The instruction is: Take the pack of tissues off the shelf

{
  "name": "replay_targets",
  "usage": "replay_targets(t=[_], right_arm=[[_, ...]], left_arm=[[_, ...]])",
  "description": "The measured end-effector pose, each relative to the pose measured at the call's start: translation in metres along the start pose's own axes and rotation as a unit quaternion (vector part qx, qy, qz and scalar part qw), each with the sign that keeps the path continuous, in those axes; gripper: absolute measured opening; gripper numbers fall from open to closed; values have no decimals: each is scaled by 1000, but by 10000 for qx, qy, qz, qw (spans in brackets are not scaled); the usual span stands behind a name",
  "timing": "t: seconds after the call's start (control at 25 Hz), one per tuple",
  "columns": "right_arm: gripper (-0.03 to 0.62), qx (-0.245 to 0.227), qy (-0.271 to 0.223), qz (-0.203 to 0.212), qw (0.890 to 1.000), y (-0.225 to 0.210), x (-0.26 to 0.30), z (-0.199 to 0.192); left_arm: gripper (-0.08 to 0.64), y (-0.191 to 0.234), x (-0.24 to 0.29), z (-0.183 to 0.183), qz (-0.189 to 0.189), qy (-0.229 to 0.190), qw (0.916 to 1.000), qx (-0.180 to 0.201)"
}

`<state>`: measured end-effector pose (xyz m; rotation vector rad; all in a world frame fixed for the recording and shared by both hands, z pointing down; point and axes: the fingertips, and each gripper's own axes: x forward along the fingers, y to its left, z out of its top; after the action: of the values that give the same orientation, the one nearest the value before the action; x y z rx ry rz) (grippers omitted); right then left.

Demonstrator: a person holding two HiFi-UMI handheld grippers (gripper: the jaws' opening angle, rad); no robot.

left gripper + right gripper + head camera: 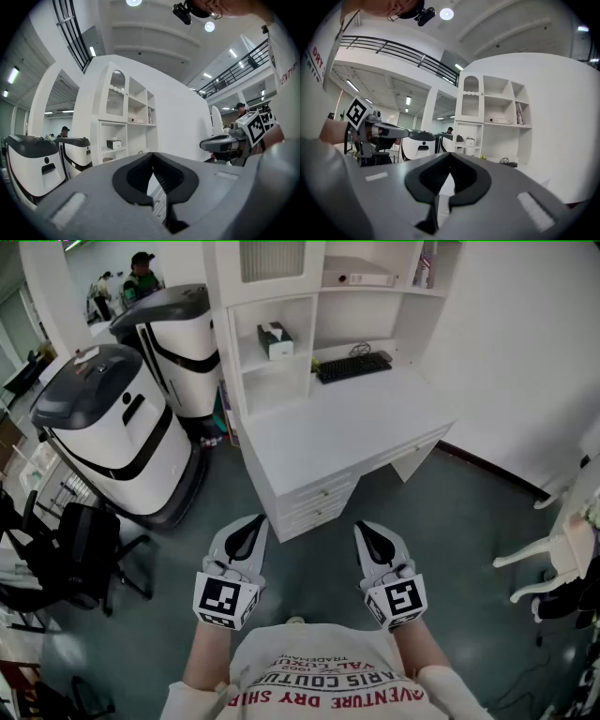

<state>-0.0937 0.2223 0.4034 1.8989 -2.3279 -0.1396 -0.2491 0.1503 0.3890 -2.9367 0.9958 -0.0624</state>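
Two grippers are held side by side low in the head view, in front of the person's chest and over the grey floor (441, 512), well short of the furniture. The left gripper (251, 527) has its jaws pressed together with nothing between them, and the right gripper (367, 532) is the same, closed and empty. Both point toward a white counter (356, 427) with drawers in its front.

On top of the counter stands a white shelf unit (232, 352). The pack of tissues (275, 338) sits on a shelf in its left middle compartment, well away from both grippers. To the right, under the upper shelves, a black keyboard (353, 367) lies at the back of the counter.

Left of the counter stand two large white machines with dark grey lids (108, 432), one behind the other. A black office chair (80, 549) is at the near left. A person in a cap (141, 277) stands far back.
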Motion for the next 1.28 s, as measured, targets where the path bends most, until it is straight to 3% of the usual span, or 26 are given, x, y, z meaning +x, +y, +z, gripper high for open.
replay_targets(t=[0.4,0.64,0.8,0.92,1.0,1.28], right_arm=[[2,90,56,-49,9999,0,4,-6],[2,280,88,-278,9992,1,18,-10],[2,218,104,-228,9994,3,29,-11],[2,198,102,-184,9996,-3,37,-13],[2,184,105,-132,9997,-10,45,-16],[2,155,-12,266,9995,-61,89,-30]], left_arm=[[6,3,3,-4,-34,13,9999,-93],[6,21,2,-14,-47,57,9997,-240],[13,35,2,-10,64,-234,9990,-377],[250,44,9,-8,223,-379,9978,-488],[343,50,19,-11,382,-329,9978,-425],[370,64,76,-19,849,-120,9958,-326]])
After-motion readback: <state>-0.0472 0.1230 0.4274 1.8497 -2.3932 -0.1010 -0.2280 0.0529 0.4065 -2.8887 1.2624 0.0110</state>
